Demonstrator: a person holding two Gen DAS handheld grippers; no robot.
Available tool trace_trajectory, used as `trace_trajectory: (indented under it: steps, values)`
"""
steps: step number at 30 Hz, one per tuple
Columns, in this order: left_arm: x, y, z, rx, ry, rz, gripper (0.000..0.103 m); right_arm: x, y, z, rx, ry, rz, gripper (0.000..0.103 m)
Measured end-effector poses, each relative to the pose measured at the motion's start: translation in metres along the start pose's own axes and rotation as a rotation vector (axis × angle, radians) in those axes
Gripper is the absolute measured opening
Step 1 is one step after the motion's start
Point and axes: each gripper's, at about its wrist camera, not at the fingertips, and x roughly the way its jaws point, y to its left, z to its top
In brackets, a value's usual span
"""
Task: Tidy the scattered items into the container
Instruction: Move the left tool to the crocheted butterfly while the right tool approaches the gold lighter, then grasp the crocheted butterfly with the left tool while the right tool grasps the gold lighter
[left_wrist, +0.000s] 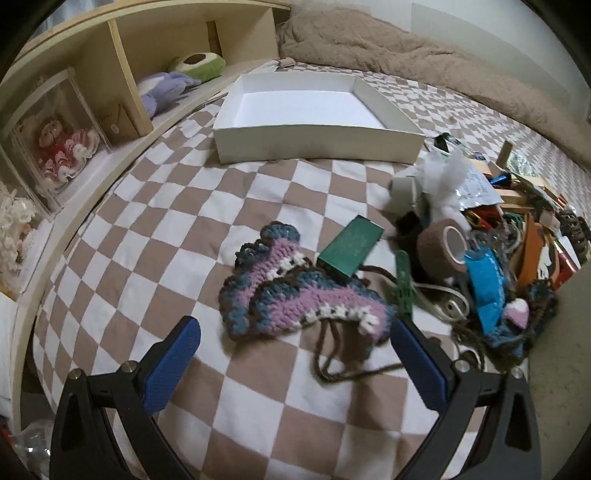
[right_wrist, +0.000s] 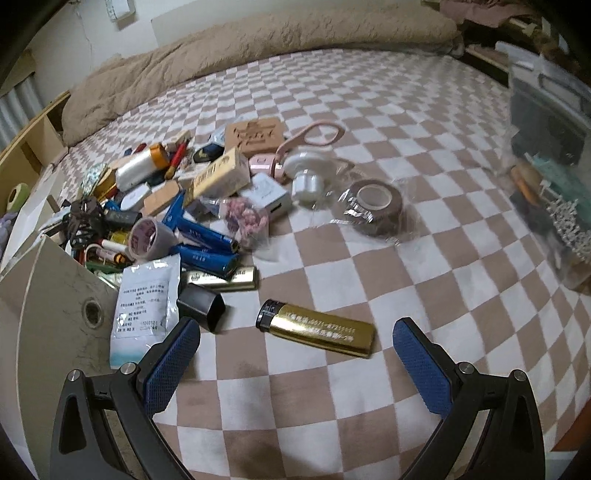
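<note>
A white cardboard box (left_wrist: 317, 146) stands empty on the checkered bedspread at the far middle of the left wrist view. A purple and blue crocheted piece (left_wrist: 291, 291) lies just beyond my open left gripper (left_wrist: 295, 332), with a green box (left_wrist: 349, 245) behind it. A heap of small items (left_wrist: 491, 236) lies to the right. In the right wrist view, a gold lighter (right_wrist: 317, 328) lies just beyond my open right gripper (right_wrist: 295, 332). The heap (right_wrist: 166, 206) spreads at the left there. Both grippers are empty.
A wooden shelf (left_wrist: 122, 85) with plush toys runs along the left of the bed. A beige blanket (right_wrist: 258, 40) lies along the far edge. A wrapped roll of brown tape (right_wrist: 375, 206) lies apart, and a clear bag of items (right_wrist: 550, 177) sits at the right.
</note>
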Motion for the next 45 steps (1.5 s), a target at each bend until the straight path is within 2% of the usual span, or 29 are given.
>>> trace_trajectory:
  steps: [2,5,9,13,16,19,22,24,25,28,30,34,36,38,41,45]
  values:
    - [0.006,0.001,0.001,-0.009,0.010,-0.006,0.103,0.005,-0.002,0.000,0.015,0.010,0.015,0.103]
    - [0.013,-0.003,0.004,0.034,0.016,-0.010,0.103,0.009,-0.009,0.003,0.061,0.013,0.033,0.103]
    - [0.015,-0.018,0.008,0.152,-0.016,0.019,0.103,0.017,-0.023,0.005,0.132,0.049,0.008,0.103]
    - [0.023,-0.031,0.013,0.234,0.003,0.022,0.103,0.028,-0.039,0.004,0.262,0.129,0.001,0.103]
    - [0.027,-0.038,0.017,0.275,0.007,0.032,0.103,0.028,-0.045,0.005,0.335,0.135,0.020,0.103]
    - [0.033,-0.042,0.021,0.292,0.024,0.044,0.103,0.028,-0.036,0.008,0.311,0.157,0.011,0.103]
    - [0.041,-0.038,0.024,0.292,0.051,0.051,0.103,0.034,-0.023,0.004,0.285,0.203,-0.073,0.103]
    - [0.050,-0.033,0.025,0.269,0.097,0.033,0.103,0.036,-0.016,0.004,0.264,0.210,-0.105,0.103]
    - [0.053,-0.030,0.025,0.246,0.105,0.018,0.103,0.037,-0.013,0.004,0.258,0.214,-0.111,0.101]
    - [0.054,-0.028,0.026,0.225,0.129,0.009,0.103,0.039,-0.008,0.007,0.241,0.213,-0.137,0.085]
    - [0.054,-0.028,0.027,0.225,0.146,0.006,0.103,0.041,-0.006,0.009,0.215,0.217,-0.156,0.082]
    - [0.050,-0.026,0.024,0.215,0.143,-0.024,0.086,0.040,-0.002,0.011,0.165,0.219,-0.156,0.082]
    - [0.046,-0.025,0.024,0.217,0.133,-0.031,0.073,0.039,-0.002,0.010,0.148,0.218,-0.147,0.082]
    - [0.042,-0.020,0.026,0.206,0.124,-0.031,0.053,0.036,-0.004,0.009,0.140,0.217,-0.134,0.082]
    - [0.038,-0.009,0.027,0.169,0.115,-0.036,0.034,0.030,-0.005,0.008,0.139,0.212,-0.107,0.081]
    - [0.035,0.004,0.028,0.126,0.111,-0.053,0.024,0.021,0.001,0.010,0.111,0.190,-0.074,0.081]
